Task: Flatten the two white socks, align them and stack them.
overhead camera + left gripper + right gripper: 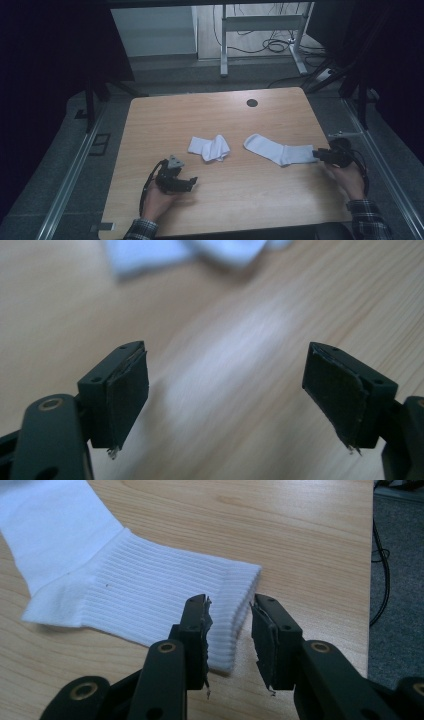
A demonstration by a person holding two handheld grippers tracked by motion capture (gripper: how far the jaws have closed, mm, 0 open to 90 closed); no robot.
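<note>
White sock is lying flat near the tabletop's right edge, its ribbed cuff sitting between my right gripper's narrowly parted jaws, while my left gripper is gaping wide.

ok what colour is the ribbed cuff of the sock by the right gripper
White; the ribbed cuff of the flat cotton sock shows best in the right gripper view.
</note>
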